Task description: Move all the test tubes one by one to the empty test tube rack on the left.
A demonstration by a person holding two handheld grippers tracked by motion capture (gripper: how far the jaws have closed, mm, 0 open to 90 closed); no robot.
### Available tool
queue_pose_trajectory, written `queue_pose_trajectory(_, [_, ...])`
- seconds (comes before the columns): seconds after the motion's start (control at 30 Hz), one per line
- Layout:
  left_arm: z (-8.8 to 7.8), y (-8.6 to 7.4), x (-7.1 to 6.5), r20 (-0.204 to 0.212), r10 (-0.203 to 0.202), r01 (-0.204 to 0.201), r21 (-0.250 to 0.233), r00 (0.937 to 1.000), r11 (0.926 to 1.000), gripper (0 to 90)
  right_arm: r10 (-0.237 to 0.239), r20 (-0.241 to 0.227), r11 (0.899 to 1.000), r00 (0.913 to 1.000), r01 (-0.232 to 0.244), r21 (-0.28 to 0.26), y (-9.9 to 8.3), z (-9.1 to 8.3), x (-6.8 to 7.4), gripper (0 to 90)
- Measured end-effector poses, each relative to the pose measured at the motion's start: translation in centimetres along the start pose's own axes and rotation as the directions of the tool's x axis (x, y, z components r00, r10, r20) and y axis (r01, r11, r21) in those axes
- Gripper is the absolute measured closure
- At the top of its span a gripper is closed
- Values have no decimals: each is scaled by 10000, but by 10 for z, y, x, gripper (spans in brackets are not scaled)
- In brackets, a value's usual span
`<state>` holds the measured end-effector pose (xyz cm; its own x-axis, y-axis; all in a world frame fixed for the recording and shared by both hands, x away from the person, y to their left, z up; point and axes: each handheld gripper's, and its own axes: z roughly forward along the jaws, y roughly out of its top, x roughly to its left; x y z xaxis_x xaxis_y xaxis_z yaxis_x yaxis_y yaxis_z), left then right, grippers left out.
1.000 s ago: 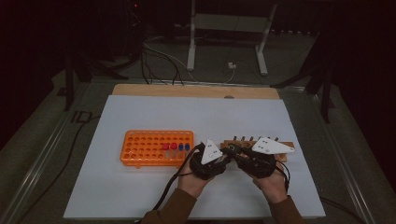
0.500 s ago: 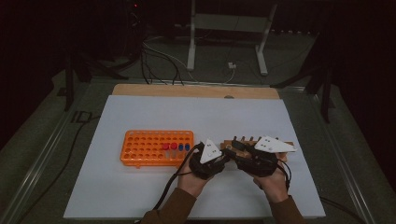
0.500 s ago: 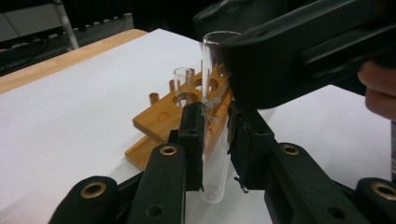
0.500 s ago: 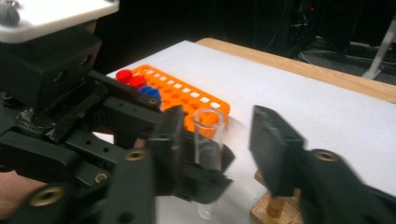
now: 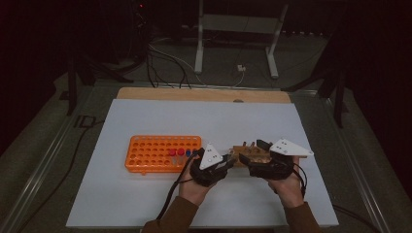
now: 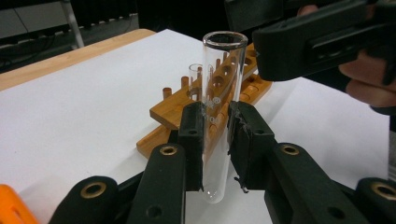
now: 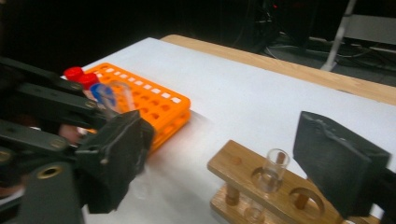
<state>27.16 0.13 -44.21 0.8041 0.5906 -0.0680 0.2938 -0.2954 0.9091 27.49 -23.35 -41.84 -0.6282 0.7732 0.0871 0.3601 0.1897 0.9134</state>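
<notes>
Low at the frame's centre, left tongs (image 6: 215,140) clench an upright glass tube (image 6: 219,107) beside the wooden rack (image 6: 187,109); right tongs (image 7: 233,163), just opening, hold nothing. Better keep it vertical, moving slowly.

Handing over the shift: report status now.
Left gripper shut on glass tube, upright. Right gripper jaws just opened, nothing between. Wooden rack close behind; nothing blocking.
</notes>
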Motion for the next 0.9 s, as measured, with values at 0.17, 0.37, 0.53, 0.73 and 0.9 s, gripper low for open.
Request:
queue_pose_trajectory(0.17, [-10, -2, 5, -71, -95, 94, -49, 9999, 9999, 754, 41, 96, 10000, 9999, -42, 52, -2, 0, -4, 143])
queue_pose_trajectory(0.37, [-20, -6, 12, -181, -188, 187, -67, 9997, 9998, 753, 22, 201, 10000, 9998, -24, 95, -3, -1, -7, 79])
queue_pose_trajectory(0.53, [-30, -10, 16, -308, -209, 208, -27, 9993, 9998, 753, -24, 198, 9999, 9998, 21, 170, -3, 0, -8, 33])
queue_pose_trajectory(0.73, [-43, -15, 24, -451, -416, 411, -120, 9981, 9991, 753, -41, 205, 9997, 9998, 36, 254, -4, 1, -8, 9])
queue_pose_trajectory(0.9, [-50, -19, 29, -470, -515, 508, -143, 9976, 9986, 753, -10, 292, 9995, 9996, 1, 318, -4, 1, -8, 0])
